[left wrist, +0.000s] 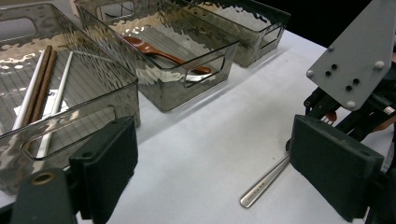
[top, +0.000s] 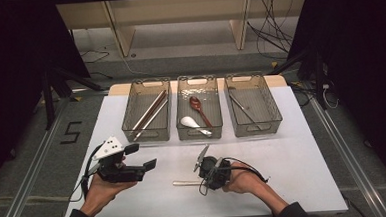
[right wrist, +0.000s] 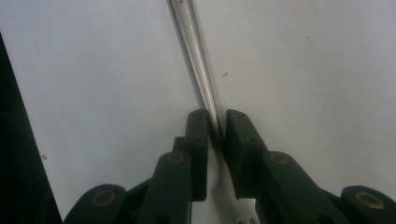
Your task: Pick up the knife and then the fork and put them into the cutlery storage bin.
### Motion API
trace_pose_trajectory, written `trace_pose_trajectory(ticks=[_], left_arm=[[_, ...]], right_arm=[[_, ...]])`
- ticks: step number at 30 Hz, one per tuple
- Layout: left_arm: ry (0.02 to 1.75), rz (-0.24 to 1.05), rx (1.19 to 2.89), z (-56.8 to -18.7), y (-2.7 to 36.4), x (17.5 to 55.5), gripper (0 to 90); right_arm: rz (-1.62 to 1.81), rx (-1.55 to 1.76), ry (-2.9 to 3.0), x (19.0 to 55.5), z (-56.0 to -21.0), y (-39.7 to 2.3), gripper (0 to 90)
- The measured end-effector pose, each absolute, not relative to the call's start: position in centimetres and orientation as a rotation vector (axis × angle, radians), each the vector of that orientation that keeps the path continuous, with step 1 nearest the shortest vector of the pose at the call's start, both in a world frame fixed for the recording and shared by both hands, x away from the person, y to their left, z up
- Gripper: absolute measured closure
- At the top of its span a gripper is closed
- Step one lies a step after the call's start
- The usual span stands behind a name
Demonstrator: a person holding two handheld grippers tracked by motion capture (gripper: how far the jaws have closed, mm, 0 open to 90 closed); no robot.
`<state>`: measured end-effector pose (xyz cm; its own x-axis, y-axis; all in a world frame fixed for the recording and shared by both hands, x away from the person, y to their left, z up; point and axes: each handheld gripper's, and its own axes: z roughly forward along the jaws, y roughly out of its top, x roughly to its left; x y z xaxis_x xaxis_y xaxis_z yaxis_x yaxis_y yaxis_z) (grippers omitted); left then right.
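A: Gripping looks done on the right side: the right gripper [right wrist: 216, 128] has its fingers [right wrist: 198, 140] pinched on the neck of the fork [right wrist: 196, 65], just above the tines, with the handle running away from it flat on the table [right wrist: 93, 70].

B: And from above, the fork [top: 186, 183] lies on the near part of the table [top: 304, 172], handle pointing to the person's left, with the right gripper [top: 210, 171] over its tine end. What is the left doing?

A: The left gripper [top: 146, 163] is held level and well clear, fingers [left wrist: 109, 163] spread wide with nothing between them. Its own camera sees the fork handle [left wrist: 264, 182] lying ahead.

B: So how should the lift go?

A: My guess is that the fork belongs in the right bin [top: 253, 105], which already holds one metal utensil; the chopsticks [top: 151, 113] have the left bin [top: 147, 111] and the spoons [top: 197, 116] the middle bin [top: 198, 108]. The grip sits far from the middle of the fork, so the long handle may droop or swivel. I would check that the pinch is firm before raising it.

B: Anything else?

A: Raise it straight up first, high enough to clear the bin's front wall. Carry it slowly, line the handle up with the bin's long side, and lower it before letting go, so it does not clatter or catch the rim.
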<state>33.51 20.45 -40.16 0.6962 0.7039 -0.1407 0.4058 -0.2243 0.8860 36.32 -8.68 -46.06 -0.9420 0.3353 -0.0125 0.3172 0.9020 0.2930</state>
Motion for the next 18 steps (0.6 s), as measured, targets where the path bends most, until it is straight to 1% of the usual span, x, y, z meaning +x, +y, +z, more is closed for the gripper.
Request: trace_pose_trajectory(ticks=[5,9,18], left_arm=[[0.871,0.355,1.852,-40.17,20.45,33.52,14.9],[0.870,0.357,1.853,-40.13,20.49,33.51,14.9],[0.871,0.354,1.853,-40.19,20.41,33.54,14.9]], right_arm=[[0.411,0.509,3.007,36.00,-45.99,-8.43,85.1],[0.361,0.496,3.020,36.05,-45.81,-8.45,85.7],[0.362,0.513,3.034,36.29,-45.79,-8.66,85.5]])
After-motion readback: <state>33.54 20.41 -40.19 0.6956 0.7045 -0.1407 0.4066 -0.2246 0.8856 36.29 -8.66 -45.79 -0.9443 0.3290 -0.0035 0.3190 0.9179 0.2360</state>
